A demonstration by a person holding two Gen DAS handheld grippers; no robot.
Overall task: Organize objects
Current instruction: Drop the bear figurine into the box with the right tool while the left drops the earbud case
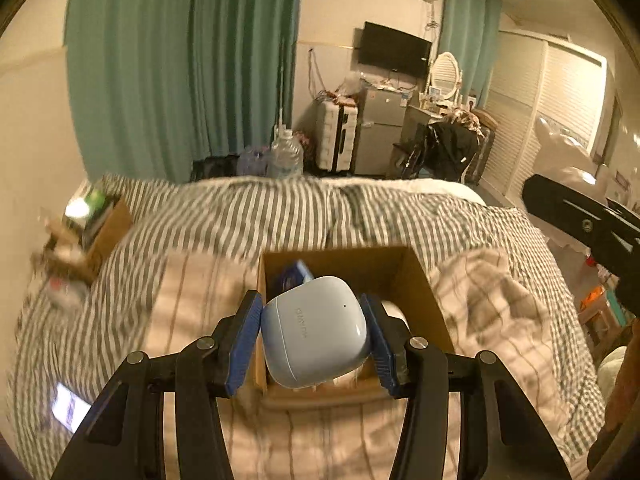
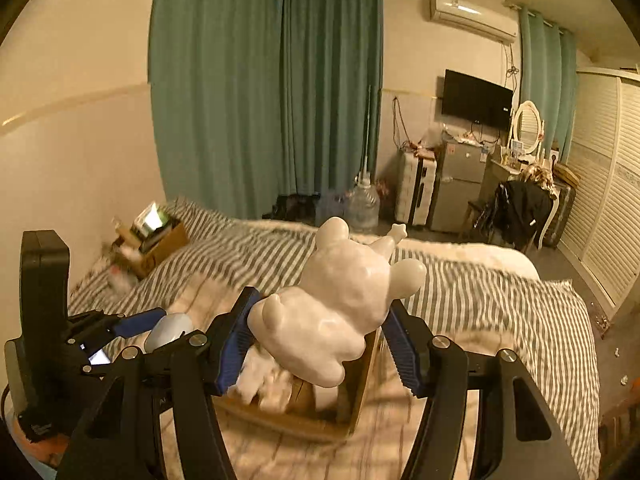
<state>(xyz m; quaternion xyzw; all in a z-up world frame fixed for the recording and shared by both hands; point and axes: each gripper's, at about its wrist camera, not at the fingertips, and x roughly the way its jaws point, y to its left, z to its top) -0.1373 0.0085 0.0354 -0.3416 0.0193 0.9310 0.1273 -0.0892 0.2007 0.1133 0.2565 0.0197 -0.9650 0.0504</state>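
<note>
Earbud case sits tight in my left claw, white bear figurine in my right claw; I should lower both slowly into the cardboard box at 12 o'clock.

Faint, unreadable lettering on earbud case

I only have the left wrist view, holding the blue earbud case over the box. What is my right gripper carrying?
Observer: The right gripper is shut on a white bear figurine.
Operator: Where is it relative to the box?
Observer: Above the cardboard box, not yet inside.
Operator: Anything white already in that box?
Observer: Yes, something white and crumpled lies in it; blur hides what it is.
</note>
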